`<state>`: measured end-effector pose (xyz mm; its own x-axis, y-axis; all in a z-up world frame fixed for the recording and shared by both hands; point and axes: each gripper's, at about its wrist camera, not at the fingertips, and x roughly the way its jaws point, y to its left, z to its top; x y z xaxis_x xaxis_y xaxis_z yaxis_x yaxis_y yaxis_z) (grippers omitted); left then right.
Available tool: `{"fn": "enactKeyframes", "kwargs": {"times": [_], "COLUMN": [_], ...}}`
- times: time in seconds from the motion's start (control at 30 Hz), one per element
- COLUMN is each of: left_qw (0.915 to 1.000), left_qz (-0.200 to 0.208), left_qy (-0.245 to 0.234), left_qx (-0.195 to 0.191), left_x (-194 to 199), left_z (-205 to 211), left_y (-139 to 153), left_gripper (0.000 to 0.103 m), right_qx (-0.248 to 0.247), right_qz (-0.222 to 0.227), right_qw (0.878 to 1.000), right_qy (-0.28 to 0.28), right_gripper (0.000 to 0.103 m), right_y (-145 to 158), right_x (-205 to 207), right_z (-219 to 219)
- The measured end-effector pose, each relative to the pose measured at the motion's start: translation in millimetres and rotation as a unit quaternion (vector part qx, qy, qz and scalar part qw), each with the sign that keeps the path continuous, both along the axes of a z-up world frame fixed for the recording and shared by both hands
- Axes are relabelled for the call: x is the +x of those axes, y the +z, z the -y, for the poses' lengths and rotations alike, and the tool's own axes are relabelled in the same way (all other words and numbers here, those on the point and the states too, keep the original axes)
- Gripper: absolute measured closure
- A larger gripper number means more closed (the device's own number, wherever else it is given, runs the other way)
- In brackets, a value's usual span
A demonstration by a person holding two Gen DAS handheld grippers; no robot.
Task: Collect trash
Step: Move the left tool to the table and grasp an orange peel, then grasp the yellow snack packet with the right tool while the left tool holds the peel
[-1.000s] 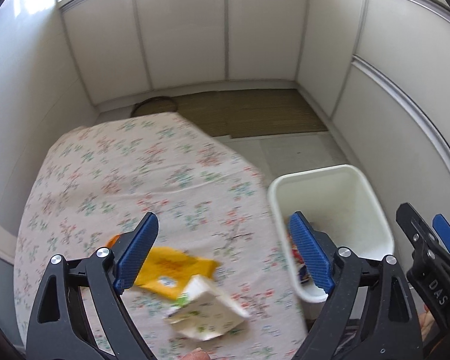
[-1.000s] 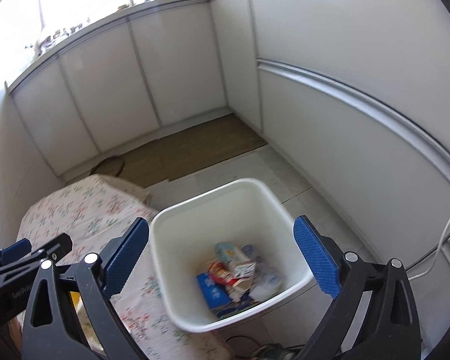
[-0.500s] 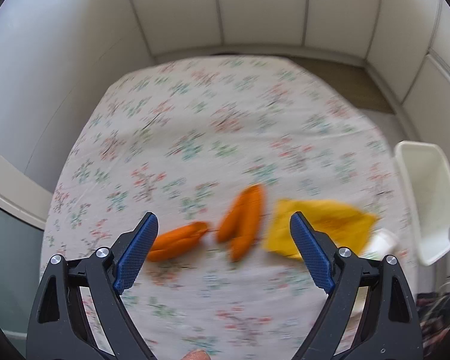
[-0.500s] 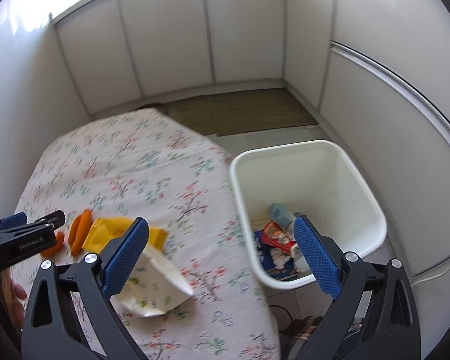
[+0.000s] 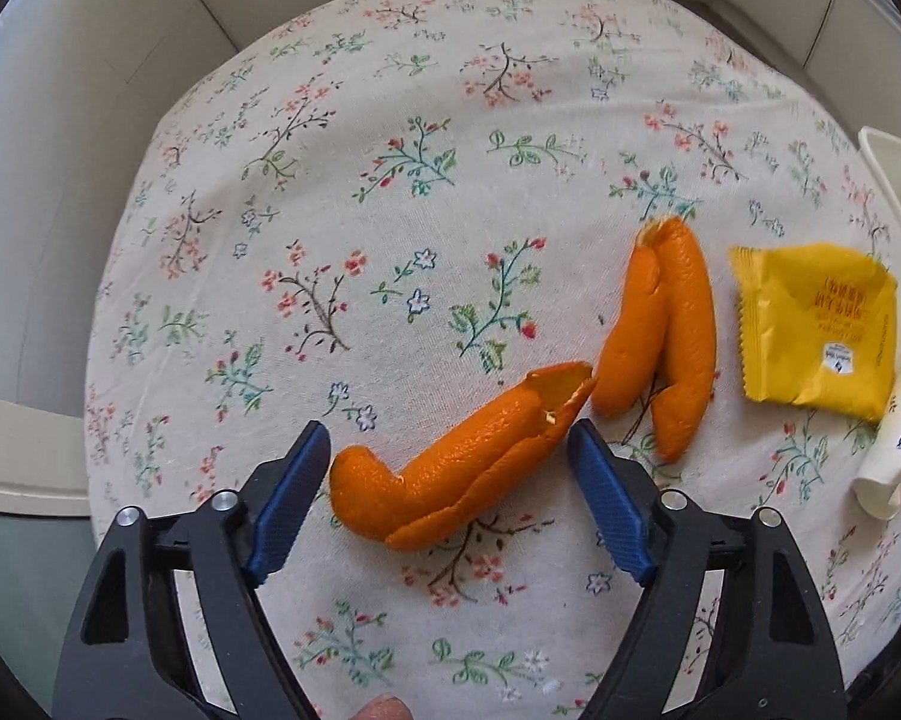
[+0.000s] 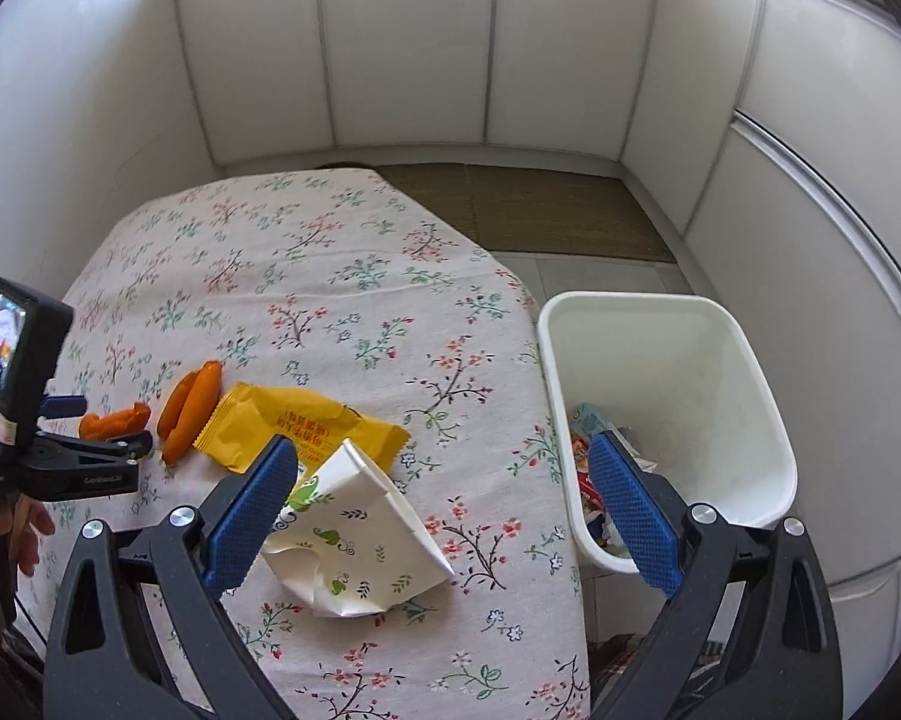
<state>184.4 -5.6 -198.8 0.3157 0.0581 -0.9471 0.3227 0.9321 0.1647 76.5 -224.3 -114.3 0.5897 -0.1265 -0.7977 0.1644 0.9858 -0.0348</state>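
A curled strip of orange peel [image 5: 450,462] lies on the floral tablecloth between the fingers of my left gripper [image 5: 450,468]. The jaws are closing around it and the pads do not touch it. A second orange peel [image 5: 666,336] lies just to its right, then a yellow wrapper [image 5: 816,330] and a crumpled white paper cup [image 5: 894,414]. My right gripper [image 6: 444,468] hangs open above the paper cup [image 6: 354,534], near the table's right edge. From there I also see the yellow wrapper [image 6: 294,426], both peels [image 6: 189,399] and my left gripper [image 6: 102,444] at the far left.
A white trash bin [image 6: 744,360] holding several wrappers stands on the floor against the table's right side; its rim [image 5: 888,162] shows in the left wrist view. White panelled walls enclose the corner. A brown mat [image 6: 546,210] lies behind the table. A hand [image 6: 27,531] holds the left tool.
My left gripper swung left from the wrapper and cup, then dropped close over the left orange peel, and its jaws narrowed. My right gripper swung from above the bin to above the paper cup.
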Motion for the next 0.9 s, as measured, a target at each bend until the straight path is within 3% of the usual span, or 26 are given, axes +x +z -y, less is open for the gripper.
{"fn": "enactKeyframes", "kwargs": {"times": [0.23,0.3,0.43,0.47,0.6,0.9], "left_qw": [0.9997,0.9992,0.9953,0.9934,0.9824,0.9518], "left_qz": [0.014,0.018,0.019,0.021,0.024,0.101], "left_qy": [0.004,0.02,0.063,0.076,0.126,0.192], "left_qx": [-0.019,-0.03,-0.071,-0.083,-0.136,-0.218], "left_x": [-4,-6,-10,-12,-24,-68], "left_z": [-12,-21,-44,-51,-77,-121], "left_y": [5,7,15,18,32,87], "left_gripper": [0.061,0.073,0.082,0.092,0.092,0.093], "right_qx": [-0.01,-0.021,-0.04,-0.041,-0.062,-0.111], "right_qz": [-0.048,-0.061,-0.086,-0.091,-0.123,-0.212], "right_qw": [0.997,0.994,0.982,0.979,0.961,0.916], "right_qy": [0.067,0.094,0.163,0.179,0.239,0.323], "right_gripper": [0.009,0.009,0.009,0.009,0.009,0.009], "right_y": [-12,-16,-20,-21,-33,-70], "right_x": [23,29,46,50,65,83], "right_z": [-15,-23,-47,-52,-81,-119]}}
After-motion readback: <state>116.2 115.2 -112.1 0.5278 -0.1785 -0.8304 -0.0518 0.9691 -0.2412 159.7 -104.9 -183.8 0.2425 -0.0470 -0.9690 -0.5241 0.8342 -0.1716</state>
